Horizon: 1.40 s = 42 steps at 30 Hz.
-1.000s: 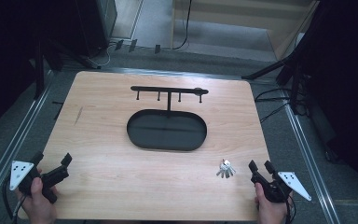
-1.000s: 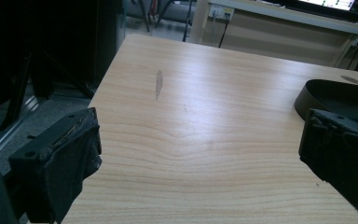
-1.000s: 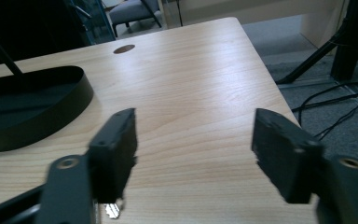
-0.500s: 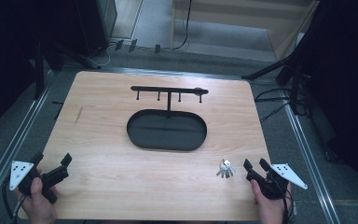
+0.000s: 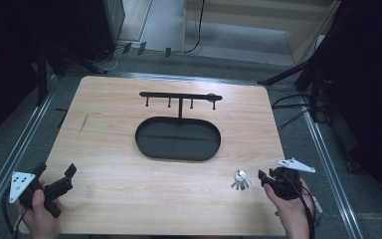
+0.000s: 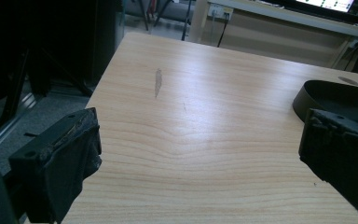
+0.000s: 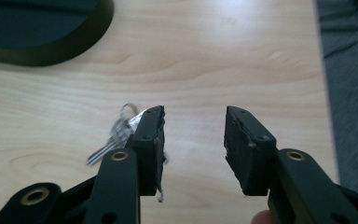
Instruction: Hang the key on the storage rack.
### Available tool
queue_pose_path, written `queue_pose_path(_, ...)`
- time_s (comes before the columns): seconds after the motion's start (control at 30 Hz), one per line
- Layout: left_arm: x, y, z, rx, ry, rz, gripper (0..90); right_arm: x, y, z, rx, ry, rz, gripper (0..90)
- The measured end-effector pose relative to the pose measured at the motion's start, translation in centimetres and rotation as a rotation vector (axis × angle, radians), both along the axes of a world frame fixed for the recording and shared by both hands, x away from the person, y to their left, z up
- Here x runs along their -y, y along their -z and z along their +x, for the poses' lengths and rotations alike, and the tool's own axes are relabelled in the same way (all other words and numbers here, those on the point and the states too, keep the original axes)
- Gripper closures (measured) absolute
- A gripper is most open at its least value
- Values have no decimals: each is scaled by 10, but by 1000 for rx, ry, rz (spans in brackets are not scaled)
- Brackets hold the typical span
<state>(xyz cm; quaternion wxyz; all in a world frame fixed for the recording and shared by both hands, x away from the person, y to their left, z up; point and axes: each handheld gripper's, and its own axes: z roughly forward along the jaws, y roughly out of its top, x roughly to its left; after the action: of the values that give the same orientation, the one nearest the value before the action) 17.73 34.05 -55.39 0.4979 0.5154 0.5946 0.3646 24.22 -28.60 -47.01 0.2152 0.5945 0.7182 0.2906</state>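
Since the earlier high-view frames the right gripper (image 5: 264, 177) has shifted left along the near edge toward the bunch of keys (image 5: 240, 180), and its jaws have just been closing; nothing sits between them. The left gripper (image 5: 68, 177) is where it was, and the keys have not moved.

Right gripper: jaws partly apart, released, bare wood visible in the gap in the right gripper view (image 7: 193, 140). The keys (image 7: 116, 133) lie flat on the table (image 5: 109, 149), just outside and partly behind the left-hand jaw in that view; whether that jaw touches them cannot be told, the key outline being blurred. In the high view the keys lie near the front right corner of the table, just beside the gripper tips.

Left gripper: jaws wide apart, released, grasping nothing; in the left gripper view (image 6: 200, 154) only wood grain lies between them. It is held at the front left corner.

Black oval tray (image 5: 149, 149) sits at table centre, with a black hook rack (image 5: 179, 95) standing on a post at its far rim.

No brand, label or legible writing on keys, tray, rack or grippers.
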Motion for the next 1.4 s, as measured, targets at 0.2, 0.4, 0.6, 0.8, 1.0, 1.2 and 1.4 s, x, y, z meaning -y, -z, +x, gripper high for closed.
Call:
queue_pose_path(0.2, -1, 0, 0, 0, 2, -11, 0, -22, -10, 16, -182, -39, -44, 564)
queue_pose_path(0.4, -2, 0, 0, 1, 3, -18, 0, -43, -7, 35, -311, -45, -73, 487)
queue_pose_path(0.6, -2, 0, 1, 1, 5, -25, 0, -66, 5, 54, -426, -19, -67, 414)
queue_pose_path(0.8, -2, 0, 1, -2, 9, -26, 0, -75, 17, 62, -463, 3, -94, 367)
queue_pose_path(1.0, -3, 0, 1, -4, 13, -29, 0, -78, 31, 64, -490, -13, -102, 310)
queue_pose_path(1.2, -2, 0, 2, -2, 15, -31, 0, -73, 35, 62, -492, -19, -106, 363)
queue_pose_path(1.4, -2, 0, 2, -3, 17, -31, 0, -61, 36, 57, -503, -50, -89, 600)
